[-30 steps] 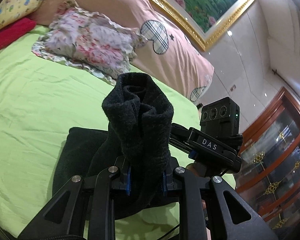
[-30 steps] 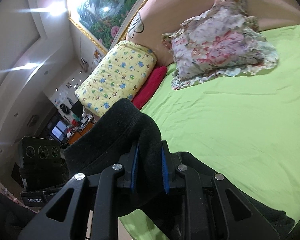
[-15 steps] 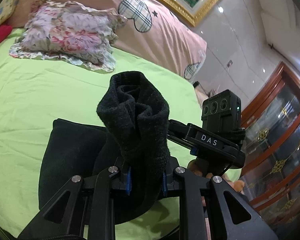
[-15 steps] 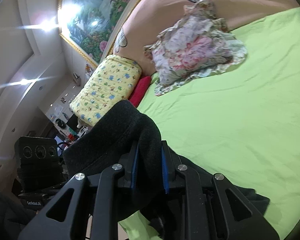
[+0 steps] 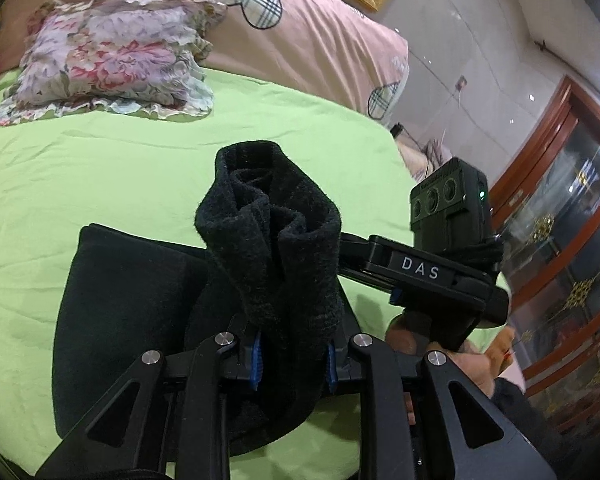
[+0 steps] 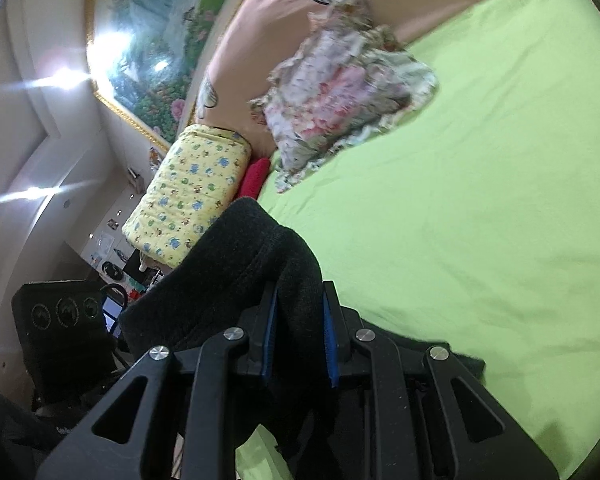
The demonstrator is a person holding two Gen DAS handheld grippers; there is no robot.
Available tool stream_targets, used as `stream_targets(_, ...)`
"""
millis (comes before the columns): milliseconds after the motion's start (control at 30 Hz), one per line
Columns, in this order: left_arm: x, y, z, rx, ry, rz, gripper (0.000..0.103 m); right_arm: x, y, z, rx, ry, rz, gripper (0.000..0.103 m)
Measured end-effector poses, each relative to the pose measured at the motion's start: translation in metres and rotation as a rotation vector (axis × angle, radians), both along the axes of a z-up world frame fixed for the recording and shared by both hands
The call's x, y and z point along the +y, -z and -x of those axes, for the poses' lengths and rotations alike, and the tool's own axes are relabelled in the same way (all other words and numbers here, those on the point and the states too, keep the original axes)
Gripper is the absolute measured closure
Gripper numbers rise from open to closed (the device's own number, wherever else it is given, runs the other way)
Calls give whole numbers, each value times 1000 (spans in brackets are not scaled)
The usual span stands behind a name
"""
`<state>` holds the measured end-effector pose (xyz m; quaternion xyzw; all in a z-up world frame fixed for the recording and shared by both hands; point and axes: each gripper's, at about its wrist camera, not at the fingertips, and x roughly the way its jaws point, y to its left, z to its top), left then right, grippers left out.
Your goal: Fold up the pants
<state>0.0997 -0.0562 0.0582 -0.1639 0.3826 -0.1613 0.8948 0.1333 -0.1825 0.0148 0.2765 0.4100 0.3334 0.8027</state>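
Observation:
The black pants (image 5: 120, 312) lie partly on the green bed sheet (image 5: 80, 168), with a bunched end lifted. My left gripper (image 5: 292, 364) is shut on that bunched black fabric, which stands up above the blue pads. My right gripper (image 6: 298, 344) is shut on another fold of the black pants (image 6: 228, 276), held above the bed. The right gripper's body, marked DAS (image 5: 424, 272), shows just right of the left one. The rest of the pants hangs below the fingers, partly hidden.
A floral pillow (image 5: 108, 56) and a pink heart-patterned headboard cushion (image 5: 308, 28) lie at the far end of the bed. A yellow rolled quilt (image 6: 188, 196) and a red cushion (image 6: 254, 178) sit at the side. A wooden glass cabinet (image 5: 560, 240) stands right.
Both grippers have moved forward over the bed with the pants still clamped. The fabric on the sheet now spreads wider under the left gripper, and the right view has tilted.

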Motion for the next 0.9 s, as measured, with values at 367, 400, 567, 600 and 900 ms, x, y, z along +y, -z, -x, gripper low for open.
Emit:
stream_targets(367, -39, 18, -2, -49, 104, -120, 61, -33, 0, 30, 19, 162, 89, 73)
stream_targets(400, -41, 20, -2, -50, 109, -128, 60, -36, -1, 33, 21, 178, 97, 73)
stream_targets(567, -47, 25, -3, -52, 176, -81, 36, -63, -8, 54, 32, 299, 119, 73)
stream_targets(600, -49, 25, -2, -54, 187, -67, 33, -69, -9, 59, 37, 325, 107, 72)
stream_targets(900, -42, 23, 7, -37, 195, -10, 28, -89, -17, 97, 47, 437, 94, 53)
